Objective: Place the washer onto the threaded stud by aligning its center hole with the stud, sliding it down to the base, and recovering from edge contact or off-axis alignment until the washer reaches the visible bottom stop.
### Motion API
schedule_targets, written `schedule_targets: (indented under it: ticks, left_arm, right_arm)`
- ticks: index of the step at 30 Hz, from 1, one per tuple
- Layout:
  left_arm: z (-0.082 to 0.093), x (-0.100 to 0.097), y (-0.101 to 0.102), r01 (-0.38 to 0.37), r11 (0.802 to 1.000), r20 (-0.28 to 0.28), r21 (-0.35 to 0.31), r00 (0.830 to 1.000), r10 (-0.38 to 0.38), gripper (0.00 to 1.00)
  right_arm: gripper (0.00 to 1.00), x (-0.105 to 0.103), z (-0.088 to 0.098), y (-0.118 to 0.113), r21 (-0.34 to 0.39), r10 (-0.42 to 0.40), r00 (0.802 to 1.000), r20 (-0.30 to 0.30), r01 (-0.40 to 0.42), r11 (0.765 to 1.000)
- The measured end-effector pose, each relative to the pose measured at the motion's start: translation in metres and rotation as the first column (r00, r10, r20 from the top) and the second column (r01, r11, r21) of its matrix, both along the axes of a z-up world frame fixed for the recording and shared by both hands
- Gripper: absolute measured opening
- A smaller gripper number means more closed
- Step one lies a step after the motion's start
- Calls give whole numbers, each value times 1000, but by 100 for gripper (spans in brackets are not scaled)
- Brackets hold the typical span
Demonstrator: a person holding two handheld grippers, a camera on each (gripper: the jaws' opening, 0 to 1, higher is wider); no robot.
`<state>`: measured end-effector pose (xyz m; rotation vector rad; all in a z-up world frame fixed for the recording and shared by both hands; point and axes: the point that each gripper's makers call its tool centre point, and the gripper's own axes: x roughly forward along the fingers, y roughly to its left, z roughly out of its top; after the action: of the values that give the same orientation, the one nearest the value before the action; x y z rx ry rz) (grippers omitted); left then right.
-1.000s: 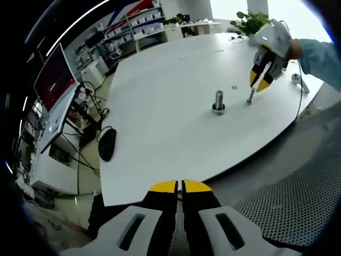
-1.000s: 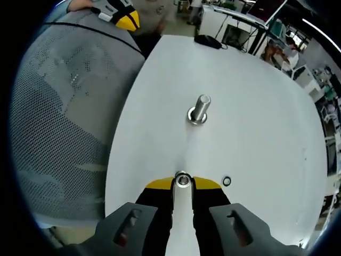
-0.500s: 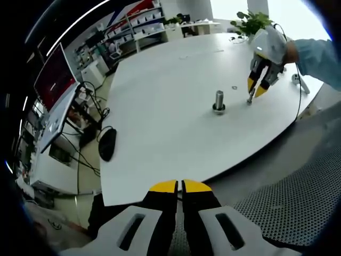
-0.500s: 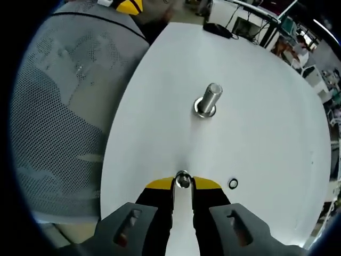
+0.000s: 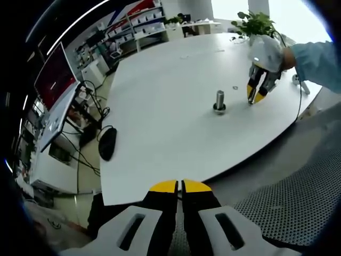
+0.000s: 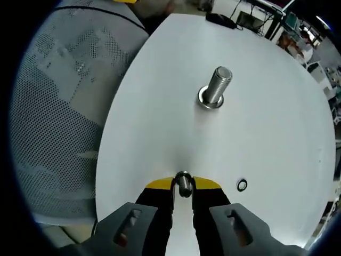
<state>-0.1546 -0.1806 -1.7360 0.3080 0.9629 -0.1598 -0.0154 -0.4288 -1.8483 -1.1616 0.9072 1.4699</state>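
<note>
Right fingers pinching small metal piece, partly hidden, left fingers closed, stud beyond

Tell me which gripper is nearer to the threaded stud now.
Right. The right gripper is low over the table just beside the threaded stud; the left gripper is back beyond the table's near edge.

Small metal piece between the right gripper tips: lower part hidden by the yellow pads; washer or not, cannot tell. Ring on the white table: too small to identify. Far shelves blurred. Person's sleeve cut off at the picture's edge.
</note>
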Motion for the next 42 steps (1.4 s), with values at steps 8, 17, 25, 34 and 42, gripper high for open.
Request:
schedule_targets:
  ticks: [8,17,25,34,42]
  left_arm:
    - [0,0,0,0,1000,0,-1,1000,0,0]
    - [-1,0,0,4,1000,-4,1,1000,-4,0]
    - [-1,0,-1,9,1000,-5,3,1000,-9,0]
    - [-2,-1,0,9,1000,-11,6,1000,-9,0]
    - [-4,-3,0,8,1000,-24,11,1000,-7,0]
  right_arm:
    - [29,0,1,2,18,-59,998,-28,59,998]
    - [36,1,9,-11,88,-176,981,-75,183,979]
    - [32,8,10,-43,65,-229,969,-97,236,970]
    - [17,34,18,-49,120,-254,966,-44,257,959]
    - [18,62,17,-33,128,-256,967,-9,256,958]
